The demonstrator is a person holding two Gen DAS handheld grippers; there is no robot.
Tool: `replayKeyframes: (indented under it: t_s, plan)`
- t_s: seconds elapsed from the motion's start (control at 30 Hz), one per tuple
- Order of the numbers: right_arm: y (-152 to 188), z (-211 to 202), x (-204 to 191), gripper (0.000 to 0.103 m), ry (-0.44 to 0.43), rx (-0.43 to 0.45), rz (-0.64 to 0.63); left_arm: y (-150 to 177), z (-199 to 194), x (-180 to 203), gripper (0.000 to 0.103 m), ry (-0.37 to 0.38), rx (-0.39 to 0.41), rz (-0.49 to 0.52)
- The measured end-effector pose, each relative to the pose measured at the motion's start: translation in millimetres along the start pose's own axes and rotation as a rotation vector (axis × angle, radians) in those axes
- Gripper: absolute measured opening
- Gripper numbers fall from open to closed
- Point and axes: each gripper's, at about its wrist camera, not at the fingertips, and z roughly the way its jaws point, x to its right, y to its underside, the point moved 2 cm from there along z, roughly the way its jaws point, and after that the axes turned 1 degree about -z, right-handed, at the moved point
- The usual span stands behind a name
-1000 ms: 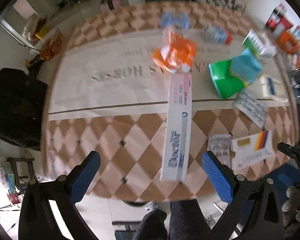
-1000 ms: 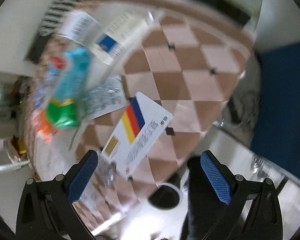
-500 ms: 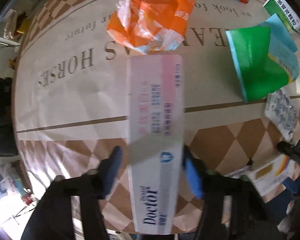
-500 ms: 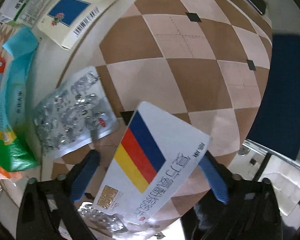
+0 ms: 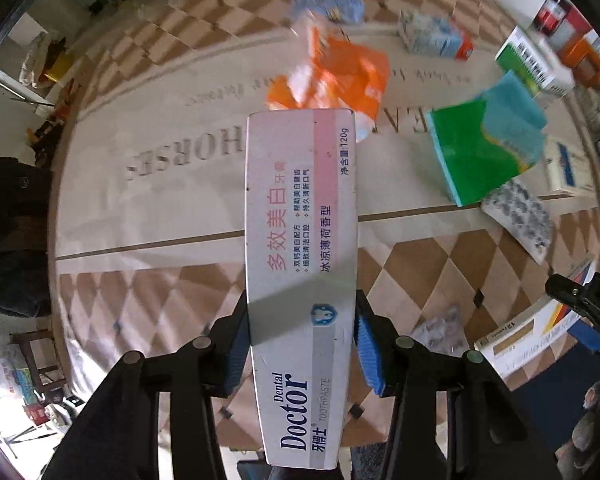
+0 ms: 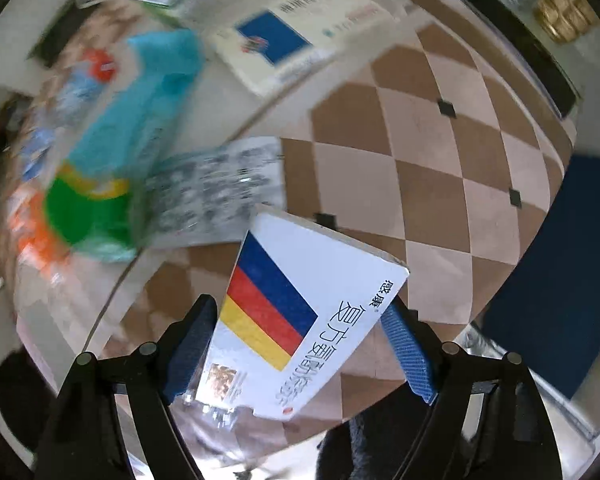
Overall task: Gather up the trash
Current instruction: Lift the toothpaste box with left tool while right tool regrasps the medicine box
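White-and-pink toothpaste box [image 5: 300, 264], one of it, long and narrow, blue "Dental Doctor" lettering at the near end, pink band and Chinese print toward the far end, faces flat and undented; it sits clamped across its width between the blue pads [image 5: 366, 354] of the left gripper [image 5: 300, 350], which has just been closing onto it, and it appears lifted off the table [image 5: 420, 276], sticking out away from the camera over the cream centre strip with grey lettering. One white medicine box [image 6: 300, 316] with blue, red and yellow stripes plus black Chinese characters, corners crisp, is caught at a slant between the blue pads [image 6: 410, 350] of the right gripper [image 6: 300, 348]; jaws have just been closing in too, still set wide, both pads against the box edges, near the table's edge over the brown checker pattern. Loose trash still on the table, left wrist view: one crumpled orange wrapper [image 5: 340, 76] just behind the toothpaste box, one green-and-teal packet [image 5: 488, 148] to its right, one silver blister sheet [image 5: 520, 220] beside that packet, a second crumpled blister sheet [image 5: 440, 330] near the striped box, one blue-and-white carton [image 5: 436, 38] farther back, one green-and-white box [image 5: 532, 60] at the right rim. Right wrist view is motion-blurred on the left side; one white box with a blue square [image 6: 296, 36] lies beyond the blister sheet. Exact count of small items at the far rim cannot be told.
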Motion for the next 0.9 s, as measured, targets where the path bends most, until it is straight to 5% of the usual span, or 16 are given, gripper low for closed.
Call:
replayKeyframes:
  t_s: [0.27,0.3,0.33,0.43,0.5,0.63,0.73,0.8,0.9]
  plan:
    - [93.5,-60.3,-24.1,0.077,-0.196,0.058,-0.163,86.3,-67.7,-48.5,0.043,0.082,0.157,-0.043]
    - [112.6,-64.4,-25.1,0.023,-0.232,0.053,-0.193,109.6,-73.9,-55.0,0.043,0.090,0.173,-0.053]
    - [127.7,-73.8,-15.9,0.017,-0.233,0.053,-0.208,113.5,-70.0,-65.6,0.043,0.096,0.181,-0.059]
    - [168.6,-52.8,-27.0,0.019,-0.224,0.056,-0.274,152.3,-61.2,-99.6,0.043,0.092,0.191,-0.088]
    - [164.4,-21.4,-26.1,0.025,-0.269,0.017,-0.247,164.3,-41.5,-111.2,0.043,0.076,0.167,-0.118]
    - [142.9,17.3,-19.1,0.026,-0.193,0.006,-0.194,181.8,-12.2,-116.5,0.043,0.086,0.124,-0.151]
    - [142.8,1.5,-17.5,0.053,-0.231,-0.007,-0.180,186.9,-0.4,-113.8,0.043,0.082,0.119,-0.163]
    - [143.6,-12.5,-20.9,0.082,-0.267,0.004,-0.148,186.7,5.6,-115.7,0.043,0.082,0.113,-0.184]
    - [139.8,-24.1,-55.1,0.082,-0.241,0.016,-0.310,180.7,13.5,-125.0,0.043,0.063,0.109,-0.221]
